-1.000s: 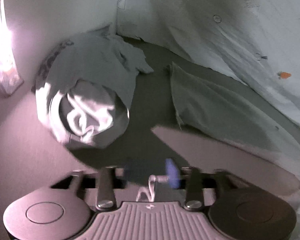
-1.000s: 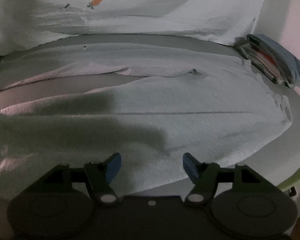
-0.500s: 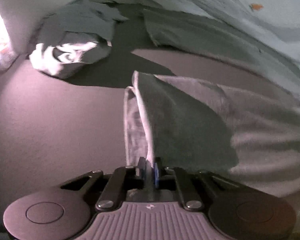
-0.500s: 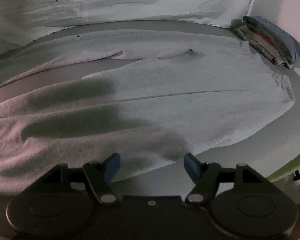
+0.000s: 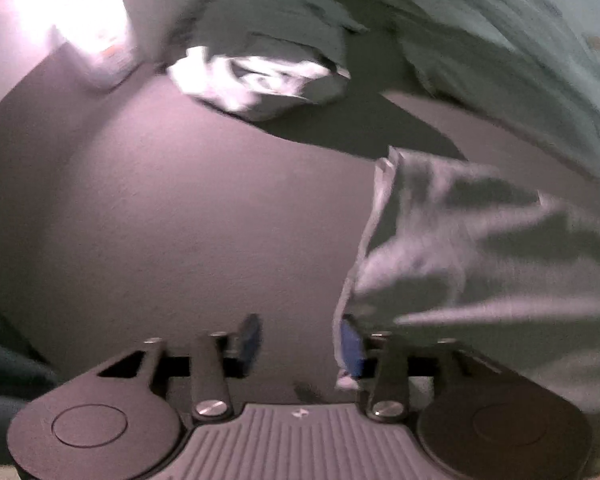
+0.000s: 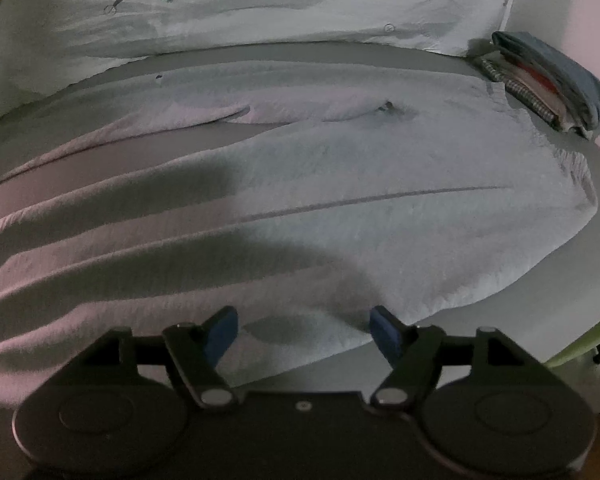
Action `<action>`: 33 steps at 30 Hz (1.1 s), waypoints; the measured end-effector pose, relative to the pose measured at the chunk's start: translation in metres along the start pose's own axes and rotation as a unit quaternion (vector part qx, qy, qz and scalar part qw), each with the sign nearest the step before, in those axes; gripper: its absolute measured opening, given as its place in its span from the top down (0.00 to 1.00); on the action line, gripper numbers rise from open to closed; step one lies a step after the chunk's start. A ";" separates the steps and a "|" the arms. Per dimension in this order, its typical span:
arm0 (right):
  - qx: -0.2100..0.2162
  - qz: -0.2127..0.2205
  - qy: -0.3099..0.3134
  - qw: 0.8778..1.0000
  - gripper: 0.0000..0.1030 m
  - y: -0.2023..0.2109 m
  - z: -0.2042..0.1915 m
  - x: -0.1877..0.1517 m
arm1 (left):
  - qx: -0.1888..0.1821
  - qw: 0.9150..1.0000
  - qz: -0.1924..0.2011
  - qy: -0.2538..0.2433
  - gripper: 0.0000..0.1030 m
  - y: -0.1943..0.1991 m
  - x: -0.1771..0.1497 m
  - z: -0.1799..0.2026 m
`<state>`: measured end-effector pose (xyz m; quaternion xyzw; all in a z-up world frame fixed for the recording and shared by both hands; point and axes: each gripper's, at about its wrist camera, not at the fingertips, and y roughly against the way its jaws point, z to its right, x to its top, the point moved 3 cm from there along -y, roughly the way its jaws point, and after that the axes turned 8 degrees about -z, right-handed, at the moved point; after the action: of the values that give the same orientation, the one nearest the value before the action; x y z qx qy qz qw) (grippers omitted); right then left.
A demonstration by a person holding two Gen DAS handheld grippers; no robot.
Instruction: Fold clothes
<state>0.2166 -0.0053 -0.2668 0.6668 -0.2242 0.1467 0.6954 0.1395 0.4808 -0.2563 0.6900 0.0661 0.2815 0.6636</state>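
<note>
A pale grey garment (image 6: 340,208) lies spread on the bed, its near edge rumpled into long folds. In the left wrist view its bunched end (image 5: 460,248) hangs against the right fingertip (image 5: 352,350). My left gripper (image 5: 300,344) is open, and the cloth is no longer pinched. My right gripper (image 6: 302,332) is open and empty, low over the garment's near hem.
A crumpled pile of unfolded clothes (image 5: 260,76) lies at the far left. A stack of folded clothes (image 6: 540,76) sits at the far right. A white cover with a carrot print (image 6: 260,4) runs along the back. The bed's edge (image 6: 580,344) is at the right.
My left gripper was shut on the garment's end half a second ago and has opened, letting it go. The right gripper moved slightly closer to the hem, still open.
</note>
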 end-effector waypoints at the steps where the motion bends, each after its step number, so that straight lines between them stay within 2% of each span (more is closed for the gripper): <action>1: 0.002 0.001 -0.001 1.000 0.26 -0.001 0.002 0.002 | -0.011 1.000 0.002 0.028 0.38 0.002 0.001 -0.006; 2: 0.003 0.001 -0.003 1.000 0.26 -0.002 0.005 0.004 | -0.022 0.998 0.004 0.057 0.33 0.004 0.003 -0.013; 4: 0.005 0.006 -0.008 1.000 0.24 -0.004 0.011 0.007 | -0.068 0.993 0.007 0.097 0.32 0.011 0.006 -0.017; 6: 0.005 0.009 -0.011 1.000 0.23 -0.006 0.018 0.010 | -0.104 0.988 0.023 0.111 0.27 0.020 0.008 -0.007; 8: 0.006 0.009 -0.019 1.000 0.23 -0.009 0.030 0.014 | -0.113 0.987 0.034 0.106 0.22 0.026 0.009 0.013; 10: 0.009 0.008 -0.032 0.999 0.23 -0.014 0.048 0.019 | -0.113 0.988 0.042 0.096 0.21 0.028 0.008 0.039; 15: 0.000 0.010 -0.058 0.998 0.22 -0.022 0.113 0.038 | -0.114 0.987 0.027 0.107 0.20 0.023 -0.010 0.100; 20: -0.023 0.011 -0.119 0.993 0.22 -0.037 0.210 0.060 | -0.111 0.984 0.009 0.140 0.20 0.019 -0.038 0.147; 25: -0.053 0.017 -0.196 0.979 0.22 -0.057 0.315 0.077 | -0.092 0.981 -0.002 0.169 0.20 0.015 -0.061 0.179; 28: -0.050 0.005 -0.244 0.969 0.22 -0.074 0.367 0.082 | -0.081 0.977 -0.006 0.196 0.20 0.011 -0.077 0.187; 30: -0.042 -0.006 -0.266 0.963 0.22 -0.086 0.392 0.084 | -0.082 0.973 -0.003 0.214 0.20 0.008 -0.085 0.188; 33: -0.028 -0.005 -0.267 0.963 0.18 -0.096 0.406 0.087 | -0.094 0.966 0.008 0.241 0.20 0.006 -0.092 0.185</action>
<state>0.2920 -0.4231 -0.3017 0.6631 -0.4025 -0.0465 0.6293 0.1495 0.2751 -0.2709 0.5366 0.1913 0.4499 0.6877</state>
